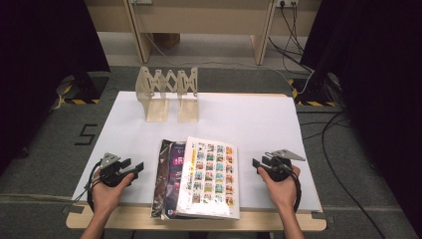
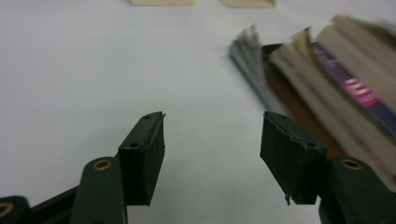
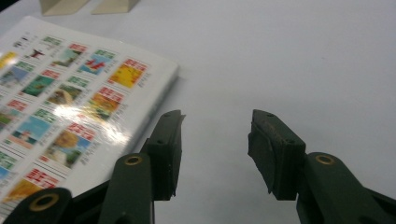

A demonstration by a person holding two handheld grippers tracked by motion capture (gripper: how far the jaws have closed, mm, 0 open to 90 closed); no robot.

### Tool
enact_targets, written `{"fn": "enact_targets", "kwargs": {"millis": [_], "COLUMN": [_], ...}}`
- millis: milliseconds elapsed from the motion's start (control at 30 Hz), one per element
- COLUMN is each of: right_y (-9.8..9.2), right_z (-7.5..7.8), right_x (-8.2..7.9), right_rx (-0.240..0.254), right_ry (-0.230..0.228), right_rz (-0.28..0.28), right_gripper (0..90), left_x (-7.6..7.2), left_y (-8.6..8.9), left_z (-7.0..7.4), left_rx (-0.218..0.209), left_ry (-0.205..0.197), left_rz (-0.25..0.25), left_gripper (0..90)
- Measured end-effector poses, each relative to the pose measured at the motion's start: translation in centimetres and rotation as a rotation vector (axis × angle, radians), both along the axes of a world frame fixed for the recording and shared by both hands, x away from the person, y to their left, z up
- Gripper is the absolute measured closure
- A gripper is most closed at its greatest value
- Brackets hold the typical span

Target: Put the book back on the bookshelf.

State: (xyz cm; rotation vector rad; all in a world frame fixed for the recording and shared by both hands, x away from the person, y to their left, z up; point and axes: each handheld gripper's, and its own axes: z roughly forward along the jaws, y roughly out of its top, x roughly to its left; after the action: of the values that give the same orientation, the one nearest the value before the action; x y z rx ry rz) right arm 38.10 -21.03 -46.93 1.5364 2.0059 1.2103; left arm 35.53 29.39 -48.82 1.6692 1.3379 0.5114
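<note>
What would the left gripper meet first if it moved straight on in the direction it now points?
Probably the stack of books: the left gripper, jaws open, has bare table directly ahead, with the books' edge close on its right, so depth is uncertain.

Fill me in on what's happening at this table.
A person holds a gripper in each hand on either side of a stack of books lying flat at the near edge of the white table. The left gripper and right gripper both point inward at the stack, jaws open and holding nothing. An expandable book rack stands empty at the far side.
</note>
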Motion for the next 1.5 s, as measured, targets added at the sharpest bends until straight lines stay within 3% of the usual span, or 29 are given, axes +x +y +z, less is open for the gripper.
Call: {"fn": "enact_targets", "kwargs": {"millis": [133, 200, 300, 367, 567, 600, 733, 1100, 1333, 1500], "right_y": [0.9, 1.4, 2.0, 2.4, 3.2, 3.6, 4.2, 4.9, 5.0, 5.3], "right_z": [0.5, 0.8, 1.0, 1.0, 0.9, 0.7, 0.5, -0.6, -0.7, -0.7], "right_x": [0.9, 1.2, 1.6, 1.8, 2.0, 2.1, 1.9, 2.0, 2.0, 2.0], "right_rx": [0.031, 0.04, 0.059, 0.066, 0.081, 0.084, 0.09, 0.125, 0.158, 0.162], "right_ry": [0.049, 0.066, 0.097, 0.115, 0.163, 0.179, 0.201, 0.283, 0.296, 0.298], "right_rz": [0.034, 0.051, 0.073, 0.09, 0.127, 0.14, 0.153, 0.155, 0.149, 0.14], "right_gripper": [51.5, 50.9, 50.4, 50.3, 50.2, 49.9, 49.1, 47.3, 47.9, 48.3], "left_x": [0.1, 0.4, 1.0, 1.6, 2.2, 2.4, 2.7, 4.1, 4.7, 4.9], "left_y": [-2.1, -3.4, -5.2, -6.3, -8.4, -9.3, -10.7, -12.2, -12.7, -12.9], "left_z": [1.9, 2.7, 3.6, 4.0, 4.3, 4.2, 3.8, 2.9, 2.3, 1.9], "left_rx": [-0.014, -0.021, 0.004, -0.014, 0.016, 0.027, 0.022, 0.003, 0.018, -0.045], "left_ry": [-0.001, 0.012, 0.033, 0.049, 0.071, 0.081, 0.107, 0.179, 0.205, 0.246], "left_rz": [-0.085, -0.133, -0.185, -0.212, -0.263, -0.289, -0.328, -0.336, -0.332, -0.341], "left_gripper": [37.2, 35.9, 34.9, 34.7, 34.5, 34.6, 35.1, 35.1, 35.2, 35.6]}}
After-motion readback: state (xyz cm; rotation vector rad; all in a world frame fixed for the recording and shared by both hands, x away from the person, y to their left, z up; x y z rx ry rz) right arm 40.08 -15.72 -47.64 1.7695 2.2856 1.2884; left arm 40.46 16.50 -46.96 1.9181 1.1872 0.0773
